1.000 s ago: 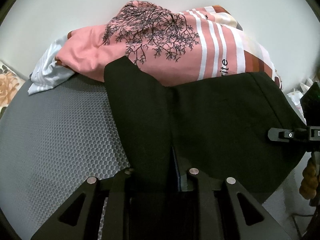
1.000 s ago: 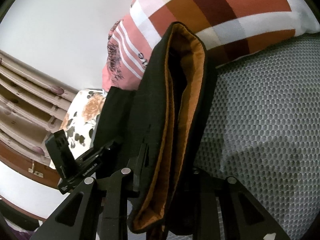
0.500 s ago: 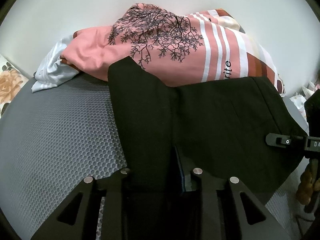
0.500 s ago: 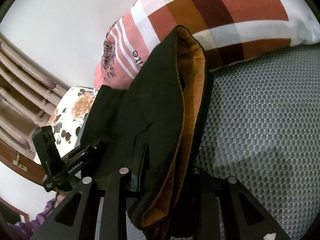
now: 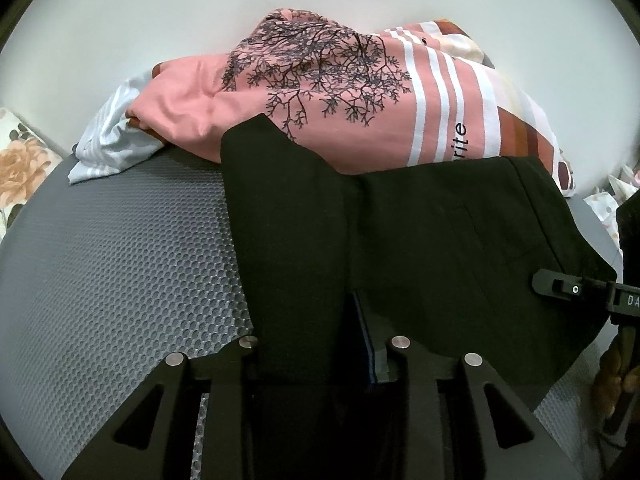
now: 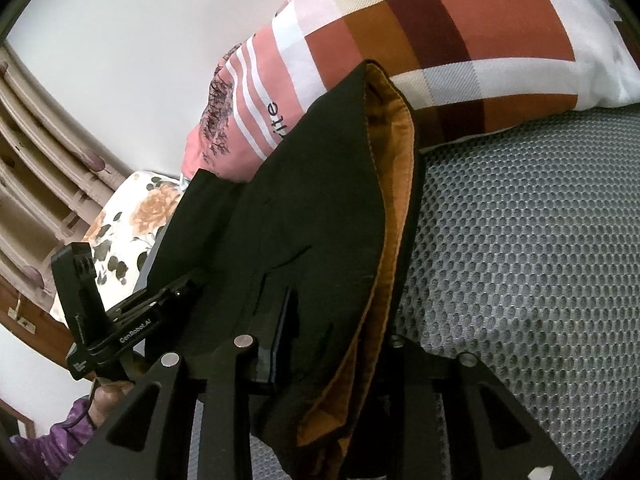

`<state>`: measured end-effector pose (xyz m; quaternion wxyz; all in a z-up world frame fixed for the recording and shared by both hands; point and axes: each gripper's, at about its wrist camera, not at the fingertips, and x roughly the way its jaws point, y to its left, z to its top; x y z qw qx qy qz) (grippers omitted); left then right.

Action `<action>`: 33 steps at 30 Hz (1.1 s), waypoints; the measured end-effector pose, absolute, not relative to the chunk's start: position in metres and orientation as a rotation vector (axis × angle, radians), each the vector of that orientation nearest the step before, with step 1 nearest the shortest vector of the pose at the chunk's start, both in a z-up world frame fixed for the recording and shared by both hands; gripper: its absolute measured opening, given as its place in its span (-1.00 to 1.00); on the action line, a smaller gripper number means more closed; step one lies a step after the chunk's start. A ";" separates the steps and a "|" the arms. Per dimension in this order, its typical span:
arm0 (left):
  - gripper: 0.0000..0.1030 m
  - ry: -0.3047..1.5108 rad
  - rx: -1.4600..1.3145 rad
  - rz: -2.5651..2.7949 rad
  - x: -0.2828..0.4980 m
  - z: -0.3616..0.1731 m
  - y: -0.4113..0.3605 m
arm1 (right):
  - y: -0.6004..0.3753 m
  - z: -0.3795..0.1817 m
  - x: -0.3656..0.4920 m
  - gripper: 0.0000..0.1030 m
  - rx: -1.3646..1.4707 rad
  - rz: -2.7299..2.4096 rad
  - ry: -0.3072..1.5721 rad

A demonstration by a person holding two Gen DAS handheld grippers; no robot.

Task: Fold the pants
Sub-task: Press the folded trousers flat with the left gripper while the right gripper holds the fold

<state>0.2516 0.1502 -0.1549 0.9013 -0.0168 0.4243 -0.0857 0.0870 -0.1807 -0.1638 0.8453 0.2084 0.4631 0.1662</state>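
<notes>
Black pants [image 5: 440,248] lie folded on a grey mesh mattress [image 5: 120,280], their far edge against a pink pillow [image 5: 320,92]. My left gripper [image 5: 320,340] has a fold of the pants between its fingers; its jaws are opening, and a gap shows beside the right pad. My right gripper [image 6: 320,340] is shut on the waistband end of the pants [image 6: 312,208], where the orange lining [image 6: 396,184] shows. Each gripper appears in the other's view: the right gripper [image 5: 560,286] at the pants' right edge, the left gripper [image 6: 120,332] at their left.
A plaid pillow [image 6: 440,32] lies behind the waistband against a white wall. A floral cushion [image 6: 136,216] and a pale striped cloth [image 5: 108,148] sit at the mattress's left. Bare mesh mattress [image 6: 520,260] spreads right of the pants. A hand in a purple sleeve [image 6: 60,440] holds the left gripper.
The left gripper's jaws have widened around the pants fold. The right gripper has rolled a little, so the waistband and pillows sit more tilted in its view.
</notes>
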 end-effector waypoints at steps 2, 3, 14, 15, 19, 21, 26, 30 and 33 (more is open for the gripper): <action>-0.37 0.879 -0.036 -0.176 0.252 -0.155 0.150 | -0.179 -0.164 0.087 -0.48 0.438 0.346 0.976; -0.37 0.878 -0.035 -0.173 0.252 -0.155 0.150 | -0.179 -0.165 0.087 -0.48 0.437 0.344 0.975; -0.35 0.877 -0.030 -0.168 0.251 -0.155 0.150 | -0.172 -0.165 0.084 -0.46 0.412 0.324 0.974; -0.35 0.878 -0.031 -0.168 0.251 -0.155 0.150 | -0.171 -0.165 0.084 -0.46 0.411 0.324 0.974; -0.34 0.878 -0.036 -0.168 0.251 -0.155 0.151 | -0.171 -0.166 0.084 -0.45 0.408 0.320 0.972; -0.33 0.878 -0.033 -0.166 0.251 -0.155 0.151 | -0.171 -0.167 0.084 -0.45 0.406 0.318 0.971; -0.32 0.877 -0.030 -0.163 0.251 -0.155 0.151 | -0.170 -0.167 0.083 -0.44 0.403 0.316 0.970; -0.30 0.876 -0.027 -0.157 0.250 -0.155 0.150 | -0.169 -0.167 0.083 -0.44 0.399 0.315 0.967; -0.29 0.875 -0.023 -0.153 0.250 -0.155 0.150 | -0.169 -0.167 0.082 -0.43 0.392 0.314 0.965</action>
